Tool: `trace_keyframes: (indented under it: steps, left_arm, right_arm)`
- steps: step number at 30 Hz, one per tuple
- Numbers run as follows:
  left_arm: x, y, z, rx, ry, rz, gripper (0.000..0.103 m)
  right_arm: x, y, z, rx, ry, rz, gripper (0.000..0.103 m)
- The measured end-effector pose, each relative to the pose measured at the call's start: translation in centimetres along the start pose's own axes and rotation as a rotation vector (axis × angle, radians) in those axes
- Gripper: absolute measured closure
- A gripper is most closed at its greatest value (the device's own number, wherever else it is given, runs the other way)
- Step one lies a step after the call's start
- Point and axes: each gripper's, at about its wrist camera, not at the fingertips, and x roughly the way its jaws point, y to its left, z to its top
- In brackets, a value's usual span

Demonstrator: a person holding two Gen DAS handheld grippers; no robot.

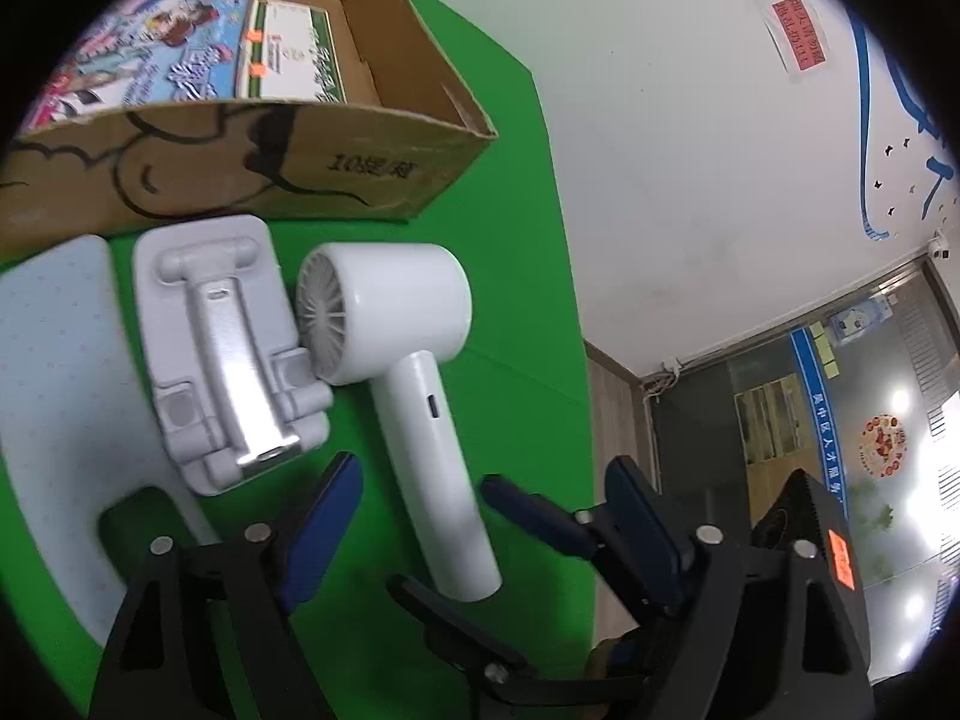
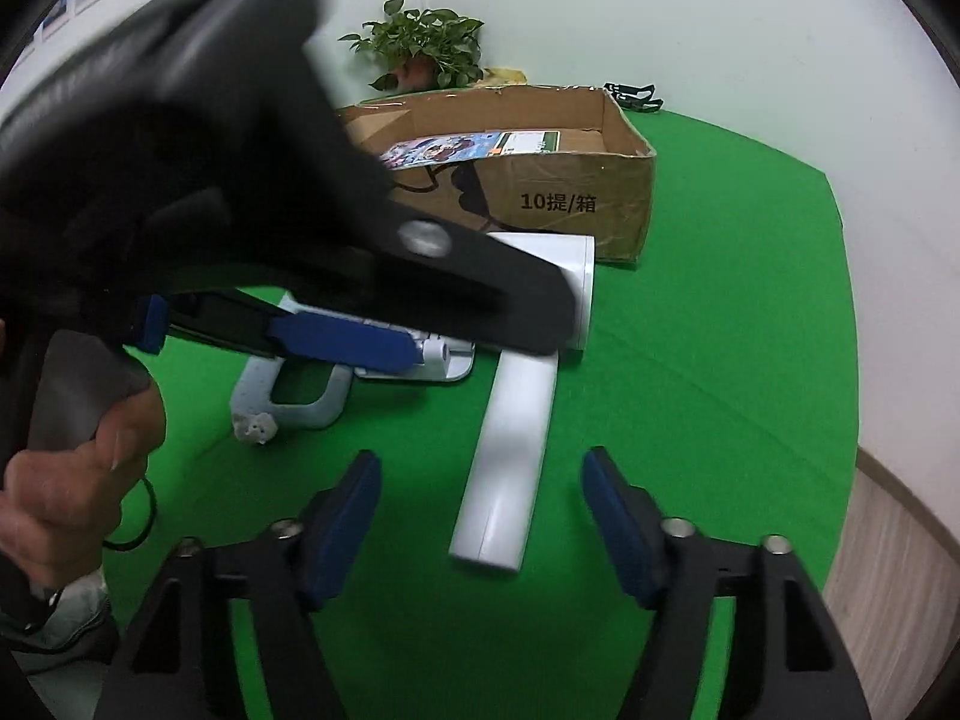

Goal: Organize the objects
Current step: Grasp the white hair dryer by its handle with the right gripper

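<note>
A white hair dryer (image 1: 384, 312) lies on the green tabletop (image 1: 522, 240), its handle (image 2: 504, 468) pointing toward both grippers. My left gripper (image 1: 480, 516) is open, and the handle's lower end lies between its blue pads without touching them. My right gripper (image 2: 483, 519) is open too, with the handle's tip between its pads and a gap on each side. One of the right gripper's fingers (image 1: 528, 510) shows beside the handle in the left wrist view. In the right wrist view, the left gripper's blue pad (image 2: 342, 336) hangs over the dryer's head.
A cardboard box (image 1: 240, 162) holding printed packets stands behind the dryer. A grey folding stand (image 1: 222, 354) and a pale blue handled object (image 2: 288, 396) lie to its left. The table edge (image 2: 840, 420) curves past on the right. A potted plant (image 2: 420, 42) stands behind the box; a hand (image 2: 60, 480) grips the left tool.
</note>
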Motion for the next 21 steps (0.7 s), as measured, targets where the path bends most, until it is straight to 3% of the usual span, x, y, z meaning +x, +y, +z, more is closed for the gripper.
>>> trace_keyframes:
  steps: [2, 4, 6, 11, 13, 15, 21]
  left_arm:
    - [0.9, 0.0, 0.3, -0.001, 0.02, 0.006, 0.029]
    - [1.7, 0.1, 0.3, -0.013, 0.046, 0.005, 0.038]
    - [2.5, 0.2, -0.1, -0.023, 0.074, 0.007, 0.04]
    - [3.4, -0.4, -1.4, -0.023, 0.114, 0.038, 0.047]
    - [4.0, -0.4, -2.6, -0.039, 0.149, 0.063, 0.063]
    - [3.9, -0.5, -3.4, -0.047, 0.137, 0.083, 0.07]
    - [3.8, -1.4, -3.6, -0.03, 0.135, 0.124, 0.07]
  right_arm:
    - [0.7, -0.2, 0.1, 0.01, 0.014, 0.013, 0.062]
    - [1.4, -0.4, 0.1, 0.013, 0.025, 0.007, 0.069]
    - [1.9, -0.6, -0.2, 0.024, 0.044, 0.005, 0.073]
    - [2.1, -0.3, -1.7, 0.042, 0.074, -0.015, 0.075]
    - [1.9, 0.0, -2.7, 0.051, 0.083, -0.015, 0.076]
    - [1.6, 0.3, -3.3, 0.05, 0.09, -0.021, 0.076]
    - [2.0, 0.9, -3.7, 0.054, 0.105, -0.044, 0.077]
